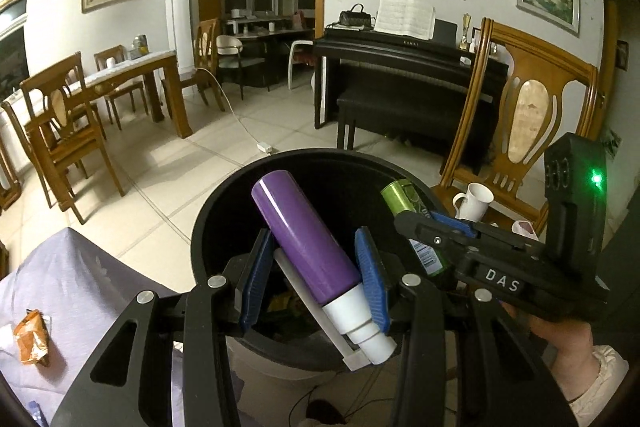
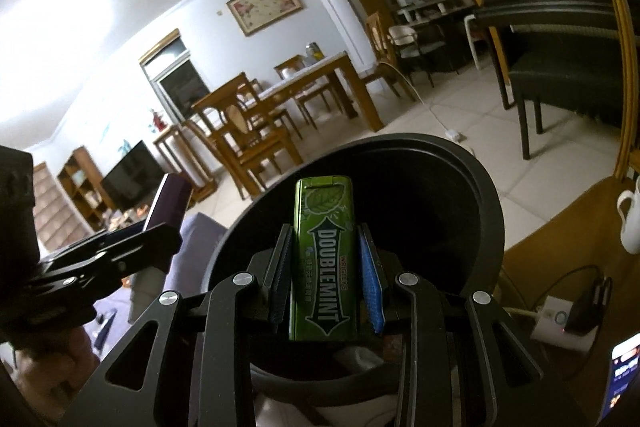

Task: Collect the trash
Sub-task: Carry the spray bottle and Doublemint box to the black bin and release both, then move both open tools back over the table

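Note:
My left gripper (image 1: pixel 314 269) is shut on a purple tube (image 1: pixel 304 239) with a white cap, held tilted over the mouth of a black trash bin (image 1: pixel 208 227). My right gripper (image 2: pixel 324 267) is shut on a green Doublemint gum tin (image 2: pixel 325 259), also held over the bin (image 2: pixel 484 211). In the left wrist view the right gripper (image 1: pixel 440 227) comes in from the right with the green tin (image 1: pixel 404 197) in it. In the right wrist view the left gripper (image 2: pixel 160 223) shows at the left with the purple tube (image 2: pixel 168 199). Some trash lies dimly in the bin's bottom.
An orange crumpled wrapper (image 1: pixel 32 343) lies on a lavender-covered surface (image 1: pixel 88 291) at lower left. A white mug (image 1: pixel 474 201) stands on a wooden chair (image 1: pixel 528 115) to the right. A piano (image 1: pixel 400 67), a dining table (image 1: pixel 132 75) with chairs and a power strip (image 2: pixel 556 323) are around.

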`<action>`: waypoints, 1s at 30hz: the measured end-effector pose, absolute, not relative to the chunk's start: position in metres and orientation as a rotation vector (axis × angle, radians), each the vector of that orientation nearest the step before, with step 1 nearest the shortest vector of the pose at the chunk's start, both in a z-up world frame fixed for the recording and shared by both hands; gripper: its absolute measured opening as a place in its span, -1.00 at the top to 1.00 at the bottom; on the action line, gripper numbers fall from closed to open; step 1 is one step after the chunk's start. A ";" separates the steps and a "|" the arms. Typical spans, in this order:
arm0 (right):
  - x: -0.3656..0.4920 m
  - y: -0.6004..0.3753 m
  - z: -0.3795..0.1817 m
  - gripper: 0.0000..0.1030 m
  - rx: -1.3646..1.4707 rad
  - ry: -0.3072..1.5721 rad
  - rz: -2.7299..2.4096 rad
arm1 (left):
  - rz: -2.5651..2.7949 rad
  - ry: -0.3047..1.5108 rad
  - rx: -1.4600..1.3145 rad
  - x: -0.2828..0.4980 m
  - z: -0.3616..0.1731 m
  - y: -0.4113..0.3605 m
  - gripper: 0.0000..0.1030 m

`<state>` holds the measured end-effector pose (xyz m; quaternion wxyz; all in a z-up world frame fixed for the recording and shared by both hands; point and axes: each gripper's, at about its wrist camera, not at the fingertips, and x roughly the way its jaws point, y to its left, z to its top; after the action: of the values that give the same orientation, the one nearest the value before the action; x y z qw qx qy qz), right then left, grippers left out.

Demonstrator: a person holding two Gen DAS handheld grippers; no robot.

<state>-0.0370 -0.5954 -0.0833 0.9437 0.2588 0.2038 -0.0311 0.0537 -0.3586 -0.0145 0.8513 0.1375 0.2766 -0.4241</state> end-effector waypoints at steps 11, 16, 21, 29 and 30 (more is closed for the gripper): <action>-0.038 -0.605 -0.093 0.38 0.543 0.418 -0.061 | -0.895 0.605 0.313 0.058 -0.021 -0.379 0.18; -0.037 -0.608 -0.095 0.38 0.545 0.419 -0.059 | -0.894 0.609 0.321 0.060 -0.025 -0.382 0.18; -0.035 -0.611 -0.097 0.38 0.548 0.420 -0.060 | -0.891 0.613 0.323 0.060 -0.027 -0.386 0.18; -0.035 -0.616 -0.101 0.38 0.559 0.426 -0.052 | -0.864 0.628 0.348 0.059 -0.032 -0.389 0.14; -0.034 -0.616 -0.102 0.30 0.561 0.428 -0.052 | -0.862 0.627 0.352 0.059 -0.032 -0.390 0.07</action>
<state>-0.0345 -0.6162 -0.1020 0.9382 0.2745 0.2095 -0.0255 0.0585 -0.3897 -0.0317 0.8466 0.1668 0.2975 -0.4085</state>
